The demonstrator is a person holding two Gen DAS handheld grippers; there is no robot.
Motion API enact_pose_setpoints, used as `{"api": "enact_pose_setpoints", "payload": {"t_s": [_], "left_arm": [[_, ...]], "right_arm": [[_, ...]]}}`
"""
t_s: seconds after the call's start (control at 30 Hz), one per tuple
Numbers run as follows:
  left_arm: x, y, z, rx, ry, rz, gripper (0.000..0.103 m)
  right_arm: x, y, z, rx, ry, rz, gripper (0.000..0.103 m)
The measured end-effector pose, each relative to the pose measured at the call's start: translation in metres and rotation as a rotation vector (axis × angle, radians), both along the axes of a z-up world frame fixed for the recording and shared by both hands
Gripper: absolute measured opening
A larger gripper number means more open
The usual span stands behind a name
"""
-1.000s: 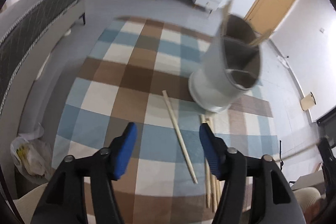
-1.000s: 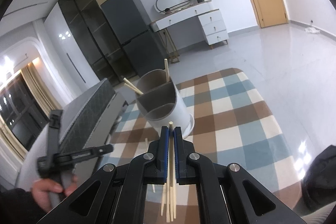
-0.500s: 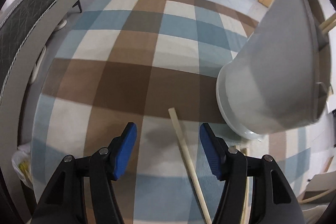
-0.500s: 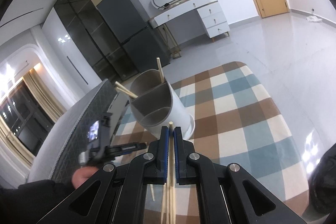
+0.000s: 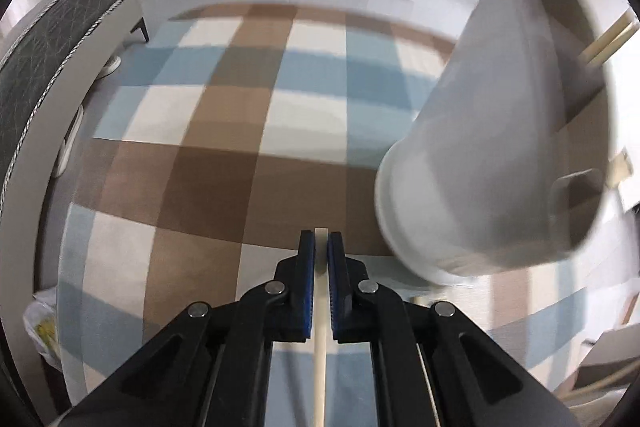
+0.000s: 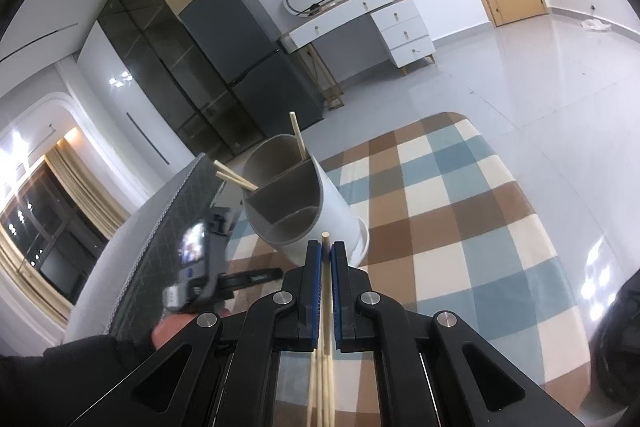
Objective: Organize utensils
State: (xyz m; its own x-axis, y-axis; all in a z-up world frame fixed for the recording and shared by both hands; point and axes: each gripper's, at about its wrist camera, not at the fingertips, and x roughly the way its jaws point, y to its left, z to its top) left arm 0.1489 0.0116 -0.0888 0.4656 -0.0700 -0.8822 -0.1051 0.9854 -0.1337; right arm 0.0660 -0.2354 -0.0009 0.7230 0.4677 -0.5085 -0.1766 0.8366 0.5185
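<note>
Checkered woven rug | round white holder | slim wooden chopstick

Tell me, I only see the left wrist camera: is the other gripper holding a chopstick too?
Observer: Yes, the right gripper is shut on a chopstick.
Child: Are there any chopsticks in the holder?
Observer: Yes, three chopsticks stick out of the holder.
Child: Does it have sections?
Observer: Yes, dividers split it into compartments.
</note>
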Motion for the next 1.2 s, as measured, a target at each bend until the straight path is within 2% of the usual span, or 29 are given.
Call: {"api": "enact_pose_setpoints", "payload": {"t_s": [0.2, 0.33, 0.67, 0.97, 1.2], "left_arm": [[-0.06, -0.002, 0.065, -0.061, -0.211, -0.006, 0.002], [-0.095, -0.01, 0.09, -0.069, -0.279, -0.03, 0.002], [-0.108, -0.017, 0.104, -0.06, -0.334, -0.102, 0.001], [-0.12, -0.024, 0.121, -0.023, -0.367, -0.192, 0.0], [-0.123, -0.028, 0.143, -0.024, -0.398, -0.233, 0.0]], "right_arm": [[-0.009, 0.002, 0.005, -0.018, -0.021, -0.001, 0.004], [-0.017, 0.01, 0.01, -0.048, -0.047, 0.008, 0.004], [-0.035, 0.023, 0.015, -0.123, -0.082, 0.018, 0.004], [-0.039, 0.027, 0.021, -0.134, -0.104, 0.02, 0.004], [-0.038, 0.027, 0.025, -0.124, -0.116, 0.013, 0.004]]}}
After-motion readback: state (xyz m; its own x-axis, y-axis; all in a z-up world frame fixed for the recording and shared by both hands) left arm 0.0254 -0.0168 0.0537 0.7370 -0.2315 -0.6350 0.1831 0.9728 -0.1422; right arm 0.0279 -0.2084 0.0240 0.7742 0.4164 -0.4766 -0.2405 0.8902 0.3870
